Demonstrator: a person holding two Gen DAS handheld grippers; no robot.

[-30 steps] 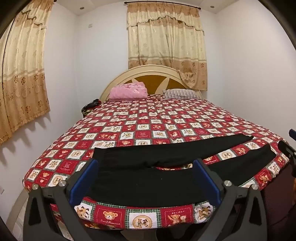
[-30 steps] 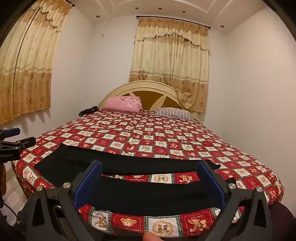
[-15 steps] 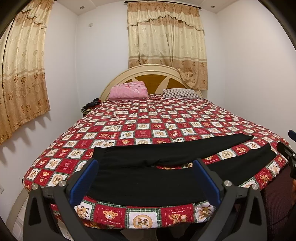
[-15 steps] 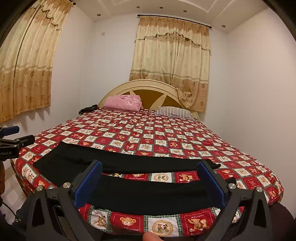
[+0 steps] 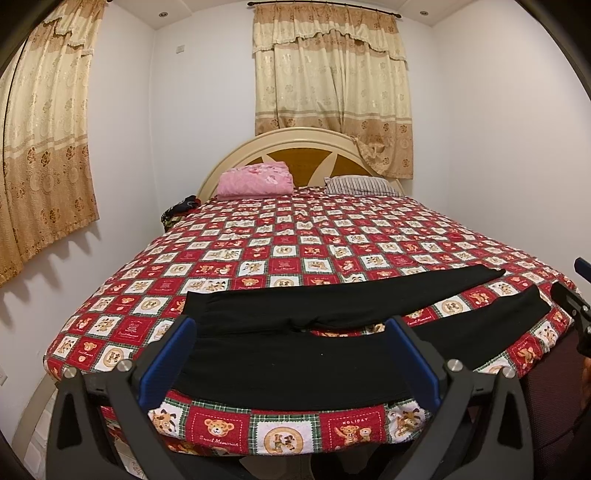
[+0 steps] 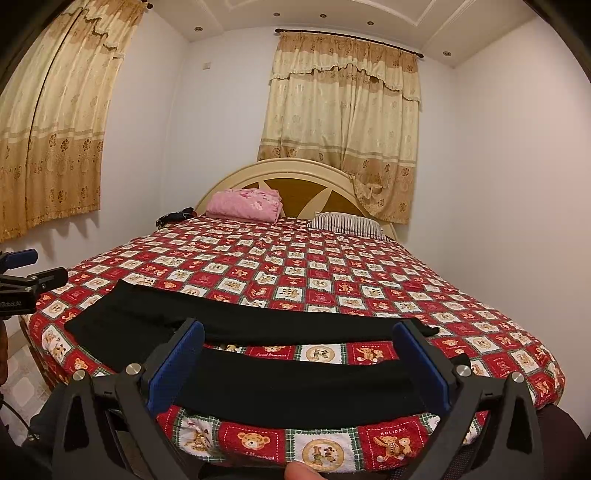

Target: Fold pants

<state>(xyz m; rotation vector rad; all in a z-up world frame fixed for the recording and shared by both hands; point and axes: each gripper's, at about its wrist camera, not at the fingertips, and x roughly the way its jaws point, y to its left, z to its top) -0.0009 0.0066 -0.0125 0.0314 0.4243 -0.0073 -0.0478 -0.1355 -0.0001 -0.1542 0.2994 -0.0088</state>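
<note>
Left gripper point(image 5: 288, 360): blue fingers spread wide, empty, raised off the bed's point(image 5: 332, 236) foot edge. Right gripper point(image 6: 299, 363): likewise wide apart, empty. Black pants point(image 5: 295, 354) lie flat along the foot edge, waist toward left corner, legs splayed toward right corner.

Lighting, both wrist views: you get even, warm indoor light from recessed ceiling spots point(image 6: 198, 28), bright enough to read the walls and bedspread point(image 5: 295, 236) cleanly, with soft scalloped shadows thrown on the wall under the left curtain point(image 5: 44, 122). Picture quality: your views are sharp through the middle with no motion blur or glare, but the black pants point(image 5: 295, 354) swallow all detail into one flat dark mass. Distortion: strong fisheye bowing bends walls and curtain edges, and black vignette fills your corners.
</note>
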